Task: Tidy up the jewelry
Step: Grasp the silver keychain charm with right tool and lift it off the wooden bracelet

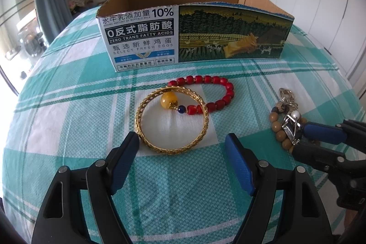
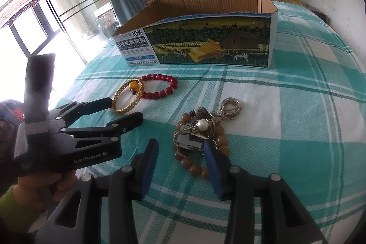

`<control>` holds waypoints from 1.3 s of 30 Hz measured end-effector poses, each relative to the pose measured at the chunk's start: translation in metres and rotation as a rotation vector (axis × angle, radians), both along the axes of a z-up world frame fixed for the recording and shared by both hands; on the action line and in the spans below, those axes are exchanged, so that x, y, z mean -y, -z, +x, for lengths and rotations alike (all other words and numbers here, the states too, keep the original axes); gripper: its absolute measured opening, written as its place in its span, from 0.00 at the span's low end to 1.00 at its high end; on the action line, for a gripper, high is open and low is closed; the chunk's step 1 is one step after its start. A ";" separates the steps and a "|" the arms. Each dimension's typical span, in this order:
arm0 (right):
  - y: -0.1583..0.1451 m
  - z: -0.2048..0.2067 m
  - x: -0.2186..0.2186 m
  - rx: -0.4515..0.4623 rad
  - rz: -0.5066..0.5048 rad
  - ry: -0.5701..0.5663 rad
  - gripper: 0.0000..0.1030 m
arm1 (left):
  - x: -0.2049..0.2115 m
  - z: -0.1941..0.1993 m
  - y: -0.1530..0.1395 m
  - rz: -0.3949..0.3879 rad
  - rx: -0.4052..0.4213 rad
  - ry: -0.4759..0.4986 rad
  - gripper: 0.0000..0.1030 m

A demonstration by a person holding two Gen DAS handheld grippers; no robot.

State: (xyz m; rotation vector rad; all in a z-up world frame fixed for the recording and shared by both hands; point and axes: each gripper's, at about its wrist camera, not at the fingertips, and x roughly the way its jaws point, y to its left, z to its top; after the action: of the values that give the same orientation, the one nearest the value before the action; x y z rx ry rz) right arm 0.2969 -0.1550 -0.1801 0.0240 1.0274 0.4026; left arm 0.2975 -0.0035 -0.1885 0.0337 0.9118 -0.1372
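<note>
Your left gripper (image 1: pixel 181 143) is spread wide just in front of the gold bangle (image 1: pixel 172 120), which lies before the cardboard box (image 1: pixel 194 38) and overlaps the red bead bracelet (image 1: pixel 212 90). Lift the bangle alone. Your right gripper (image 2: pixel 180 150) is also wide, at the tangled pile (image 2: pixel 201 132) to the bangle's right. No jewelry shows in the box; its floor is hidden.

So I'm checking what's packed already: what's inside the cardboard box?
Only bare brown inner walls show inside the open printed cardboard box. Its front wall hides the floor in both views, so any jewelry inside cannot be seen.
</note>
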 end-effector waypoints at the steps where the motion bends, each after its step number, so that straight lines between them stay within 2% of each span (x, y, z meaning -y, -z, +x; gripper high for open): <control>1: 0.001 0.001 -0.002 0.010 -0.015 0.012 0.41 | 0.000 0.000 0.000 0.001 0.000 0.000 0.76; 5: 0.001 0.008 -0.002 -0.004 -0.027 0.042 0.40 | 0.001 0.000 0.000 0.003 0.000 0.000 0.76; 6: 0.001 0.008 -0.002 -0.001 -0.046 0.045 0.34 | 0.001 0.000 0.000 0.004 0.000 0.000 0.76; 11: 0.002 0.008 0.004 -0.015 -0.002 0.057 0.29 | 0.002 0.000 0.000 0.004 -0.001 -0.001 0.77; 15: -0.004 0.007 0.008 -0.016 0.049 0.057 0.29 | 0.001 0.000 0.000 0.004 -0.001 0.000 0.77; 28: -0.058 0.006 0.057 0.037 0.247 0.129 0.30 | 0.002 0.001 0.000 0.004 -0.001 0.000 0.77; 31: -0.058 0.003 0.079 0.041 0.239 0.164 0.30 | 0.002 0.001 0.000 0.005 -0.001 0.000 0.77; 35: -0.042 0.000 0.115 0.014 0.219 0.251 0.30 | 0.003 0.001 0.000 0.005 -0.001 0.000 0.78; 39: -0.029 -0.007 0.139 0.017 0.150 0.307 0.32 | 0.002 0.001 0.000 0.005 -0.001 0.000 0.78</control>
State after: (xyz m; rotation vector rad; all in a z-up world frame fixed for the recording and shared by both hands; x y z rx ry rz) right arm 0.2903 -0.2943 -0.1506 0.3088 0.9568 0.1984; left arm 0.2983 -0.0059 -0.1884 0.0384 0.9134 -0.1349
